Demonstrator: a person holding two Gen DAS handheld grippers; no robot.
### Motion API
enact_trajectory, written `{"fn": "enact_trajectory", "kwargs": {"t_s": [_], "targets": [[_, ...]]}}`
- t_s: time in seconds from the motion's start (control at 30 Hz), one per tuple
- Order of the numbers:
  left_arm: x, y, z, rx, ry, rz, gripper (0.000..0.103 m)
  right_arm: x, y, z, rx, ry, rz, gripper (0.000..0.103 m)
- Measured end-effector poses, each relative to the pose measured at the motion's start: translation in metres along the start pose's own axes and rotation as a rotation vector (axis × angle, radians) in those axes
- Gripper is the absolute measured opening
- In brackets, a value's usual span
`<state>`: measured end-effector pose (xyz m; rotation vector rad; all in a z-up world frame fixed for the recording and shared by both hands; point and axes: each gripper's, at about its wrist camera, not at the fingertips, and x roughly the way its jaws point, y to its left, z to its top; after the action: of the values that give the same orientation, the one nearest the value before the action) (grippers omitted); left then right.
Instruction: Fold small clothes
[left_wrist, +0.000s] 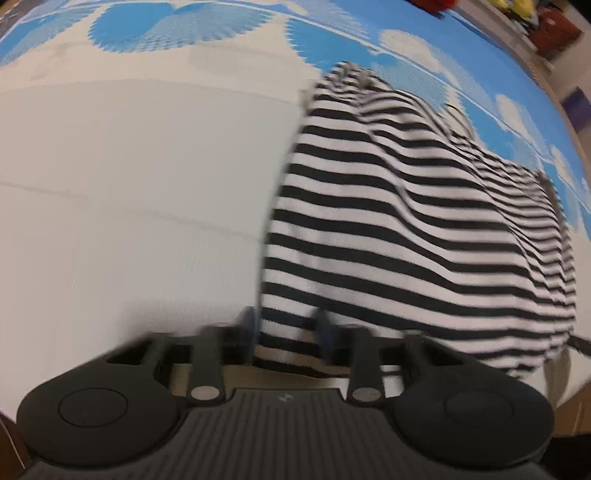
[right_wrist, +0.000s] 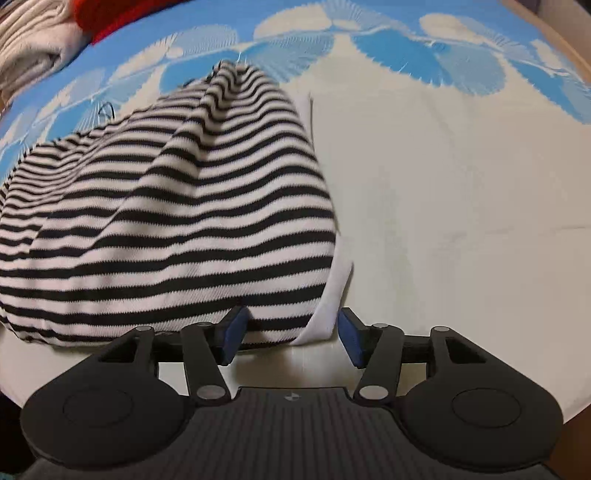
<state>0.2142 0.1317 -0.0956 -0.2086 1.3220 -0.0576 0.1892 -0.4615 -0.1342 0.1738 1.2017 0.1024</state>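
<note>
Blue-and-white patterned sheet (right_wrist: 443, 166) over our desk. Striped garment (right_wrist: 177, 221), bunched at the near edge. Left claw (left_wrist: 286, 328) clenched on its hem; right claw (right_wrist: 291, 332) spread around the opposite corner, presumably for lifting.

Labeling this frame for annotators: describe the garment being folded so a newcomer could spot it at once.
On the cream surface with a blue-and-white patterned border, look near the front edge, just ahead of both sets of jaws. The striped garment lies there, bunched up. It alone has black-and-white horizontal stripes; the cream and red fabrics at the far edge are plain.
</note>
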Motion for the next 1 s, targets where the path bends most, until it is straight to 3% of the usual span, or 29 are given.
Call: {"fn": "enact_trajectory", "kwargs": {"t_s": [0.03, 0.07, 0.1, 0.17, 0.23, 0.27, 0.3, 0.37, 0.43, 0.5, 0.53, 0.6, 0.7, 0.77, 0.83, 0.87, 0.9, 0.97, 1.0], "targets": [[-0.001, -0.004, -0.001, 0.030, -0.001, -0.025, 0.001, -0.003, 0.001, 0.000, -0.009, -0.014, 0.009, 0.045], [-0.006, -0.011, -0.003, 0.078, -0.027, -0.034, 0.001, -0.007, 0.003, 0.002, -0.020, -0.039, 0.013, 0.025], [-0.013, -0.017, -0.005, 0.122, -0.069, -0.024, 0.001, -0.014, 0.003, 0.004, -0.028, -0.082, 0.020, 0.014], [-0.038, -0.014, -0.007, 0.116, -0.187, -0.027, 0.001, -0.044, -0.004, 0.004, 0.017, -0.221, 0.110, 0.012], [-0.064, 0.007, -0.009, 0.022, -0.301, -0.078, 0.001, -0.070, -0.015, 0.000, 0.060, -0.336, 0.180, 0.011], [-0.071, 0.017, -0.011, -0.019, -0.325, -0.076, 0.001, -0.075, -0.021, -0.004, 0.072, -0.352, 0.185, 0.010], [-0.070, 0.025, -0.011, -0.049, -0.310, -0.048, 0.001, -0.075, -0.025, -0.006, 0.078, -0.340, 0.176, 0.010], [-0.047, 0.035, -0.011, -0.074, -0.166, 0.019, 0.001, -0.063, -0.028, -0.009, 0.057, -0.262, 0.126, 0.009], [-0.022, 0.028, -0.015, -0.009, -0.030, 0.078, 0.001, -0.045, -0.026, -0.012, 0.023, -0.152, 0.072, 0.008], [-0.012, 0.021, -0.018, 0.026, 0.024, 0.123, 0.001, -0.031, -0.026, -0.015, 0.002, -0.067, 0.012, 0.007], [-0.011, 0.019, -0.018, 0.024, 0.031, 0.130, 0.001, -0.025, -0.026, -0.017, -0.002, -0.040, -0.028, 0.000], [-0.011, 0.018, -0.016, 0.013, 0.028, 0.143, 0.002, -0.019, -0.033, -0.019, 0.009, -0.011, -0.135, 0.000], [-0.016, 0.008, -0.012, 0.019, -0.011, 0.191, 0.010, -0.026, -0.043, -0.017, 0.079, -0.060, -0.106, 0.000], [-0.030, -0.001, -0.006, 0.015, -0.122, 0.201, 0.031, -0.044, -0.037, -0.014, 0.062, -0.181, -0.090, 0.003], [-0.049, -0.010, -0.003, 0.018, -0.247, 0.168, 0.034, -0.056, -0.031, -0.012, 0.038, -0.272, -0.013, 0.004], [-0.053, -0.016, -0.003, 0.022, -0.276, 0.126, 0.034, -0.058, -0.026, -0.012, 0.028, -0.288, 0.033, 0.011], [-0.055, -0.022, -0.002, 0.029, -0.285, 0.076, 0.034, -0.058, -0.020, -0.012, 0.009, -0.289, 0.074, 0.025], [-0.046, -0.043, -0.002, 0.081, -0.245, 0.002, 0.037, -0.050, 0.001, -0.010, -0.068, -0.273, 0.104, 0.042], [-0.042, -0.051, -0.004, 0.120, -0.218, -0.007, 0.038, -0.045, 0.014, -0.009, -0.123, -0.258, 0.115, 0.043]]}}
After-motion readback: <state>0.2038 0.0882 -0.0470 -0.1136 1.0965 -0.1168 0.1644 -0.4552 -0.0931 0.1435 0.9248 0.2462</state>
